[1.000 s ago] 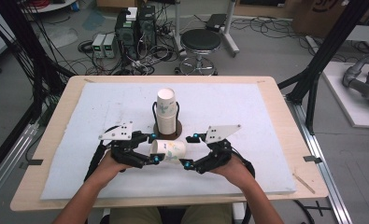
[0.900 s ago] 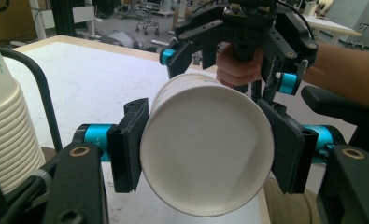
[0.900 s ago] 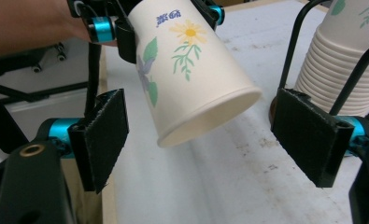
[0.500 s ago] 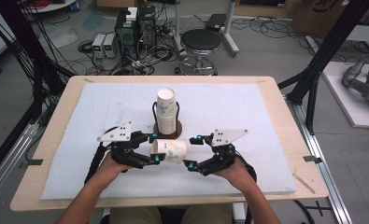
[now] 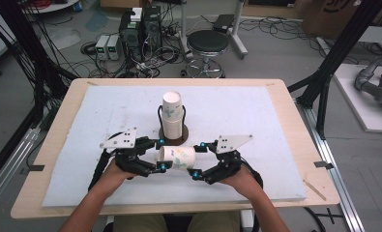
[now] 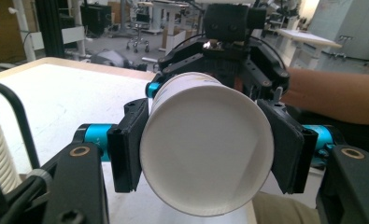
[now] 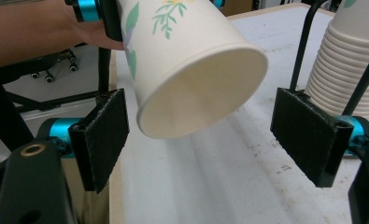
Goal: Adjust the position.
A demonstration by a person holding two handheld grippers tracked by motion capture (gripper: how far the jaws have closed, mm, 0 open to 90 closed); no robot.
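Left gripper [image 5: 159,154] clamped on a cup [image 5: 177,157] lying sideways just above the pad [image 5: 256,121], right gripper [image 5: 197,159] spread wide at the cup's mouth with pads [image 7: 102,135] clear of it, then a cup stack [image 5: 172,115] in its holder [image 5: 160,114] just beyond.

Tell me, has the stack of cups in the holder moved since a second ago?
No. The stack of cups stands at the same spot in its holder, equally far from the table's far edge in the high view.
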